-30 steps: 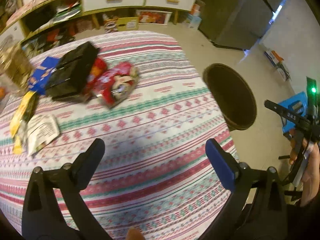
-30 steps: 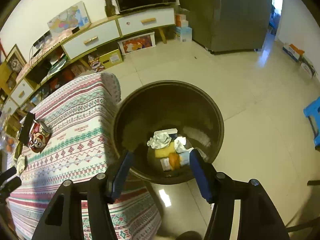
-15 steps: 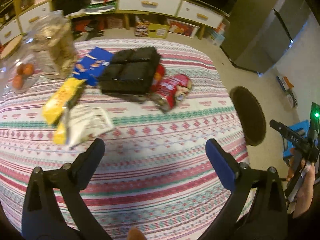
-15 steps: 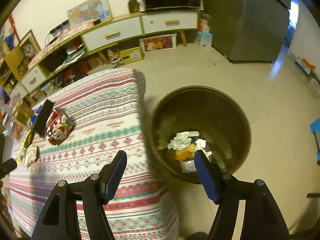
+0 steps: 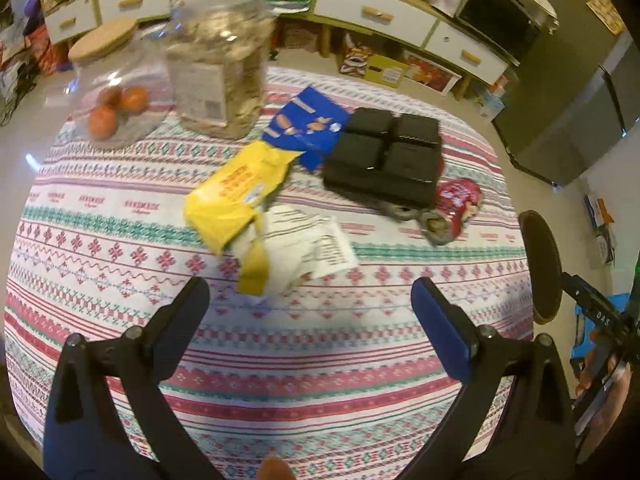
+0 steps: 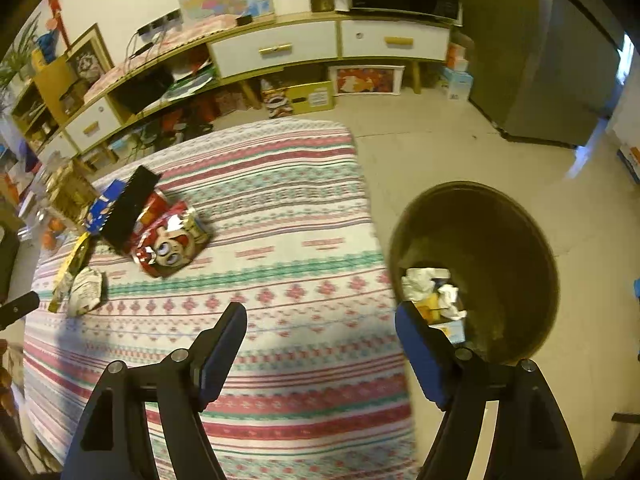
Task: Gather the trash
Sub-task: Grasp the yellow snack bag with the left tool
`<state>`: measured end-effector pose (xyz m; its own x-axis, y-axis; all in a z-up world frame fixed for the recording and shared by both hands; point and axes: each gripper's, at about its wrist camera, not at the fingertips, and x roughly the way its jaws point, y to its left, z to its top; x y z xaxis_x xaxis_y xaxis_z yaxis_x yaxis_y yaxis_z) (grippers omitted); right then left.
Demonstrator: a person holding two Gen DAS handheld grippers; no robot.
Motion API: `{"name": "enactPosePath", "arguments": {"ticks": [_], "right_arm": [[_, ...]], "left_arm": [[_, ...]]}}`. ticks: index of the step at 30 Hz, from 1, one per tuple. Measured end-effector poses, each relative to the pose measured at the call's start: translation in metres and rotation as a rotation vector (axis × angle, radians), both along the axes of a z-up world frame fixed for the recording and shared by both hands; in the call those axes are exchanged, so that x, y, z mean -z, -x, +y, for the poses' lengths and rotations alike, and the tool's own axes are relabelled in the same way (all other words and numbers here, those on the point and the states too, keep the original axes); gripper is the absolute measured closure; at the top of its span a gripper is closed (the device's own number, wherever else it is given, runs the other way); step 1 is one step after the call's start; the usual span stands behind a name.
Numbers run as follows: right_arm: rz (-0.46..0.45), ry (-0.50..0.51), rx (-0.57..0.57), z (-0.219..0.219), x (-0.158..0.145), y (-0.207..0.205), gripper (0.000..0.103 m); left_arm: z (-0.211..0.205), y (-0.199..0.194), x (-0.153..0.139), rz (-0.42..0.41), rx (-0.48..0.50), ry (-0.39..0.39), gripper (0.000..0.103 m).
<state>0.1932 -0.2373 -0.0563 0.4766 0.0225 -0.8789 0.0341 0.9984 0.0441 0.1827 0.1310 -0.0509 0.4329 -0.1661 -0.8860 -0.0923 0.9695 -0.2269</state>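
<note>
— Fingers?
— Left gripper wide apart, empty; right gripper opening, nothing between.
— Trash?
— Yellow wrapper and white wrapper mid-desk; bin beside desk's edge.

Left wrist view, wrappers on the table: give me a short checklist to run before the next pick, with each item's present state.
1. Left gripper empty, jaws wide: ok.
2. Right gripper empty, its jaws opening with nothing between them: ok.
3. White wrapper nearest the left gripper, lying free on the tablecloth: ok.
4. Yellow wrapper overlaps the white one, so a clean single grab: cannot tell.
5. Bin beside the table, mouth open, room left above the trash inside: ok.
6. Glass jars stand clear behind the wrappers: ok.
</note>
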Motion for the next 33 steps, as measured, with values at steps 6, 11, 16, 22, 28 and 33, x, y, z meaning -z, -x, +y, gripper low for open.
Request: {"name": "enactPosePath", "arguments": {"ticks": [6, 11, 16, 22, 28, 33], "right_arm": [[0.019, 0.010, -0.039, 0.029, 0.010, -0.009, 0.025], [0.032, 0.017, -0.062, 0.046, 0.018, -0.015, 0.024], [0.043, 0.015, -0.073, 0.056, 0.023, -0.018, 0.024], [0.053, 0.014, -0.082, 0.065, 0.028, -0.021, 0.024], [0.065, 0.023, -0.078, 0.066, 0.032, -0.023, 0.024], [0.068, 0.023, -0.077, 0.067, 0.033, -0.023, 0.024]], "left_arm": [[0.026, -0.011, 0.020, 0.037, -0.063, 0.002, 0.003], [0.041, -0.025, 0.030, -0.003, -0.064, 0.083, 0.003], [0.048, -0.040, 0.044, -0.017, -0.080, 0.133, 0.008], [0.046, -0.054, 0.054, -0.036, -0.099, 0.072, 0.008], [0.040, -0.071, 0.068, -0.008, -0.059, -0.028, 0.009], [0.044, -0.071, 0.067, -0.020, -0.070, -0.030, 0.030]]}}
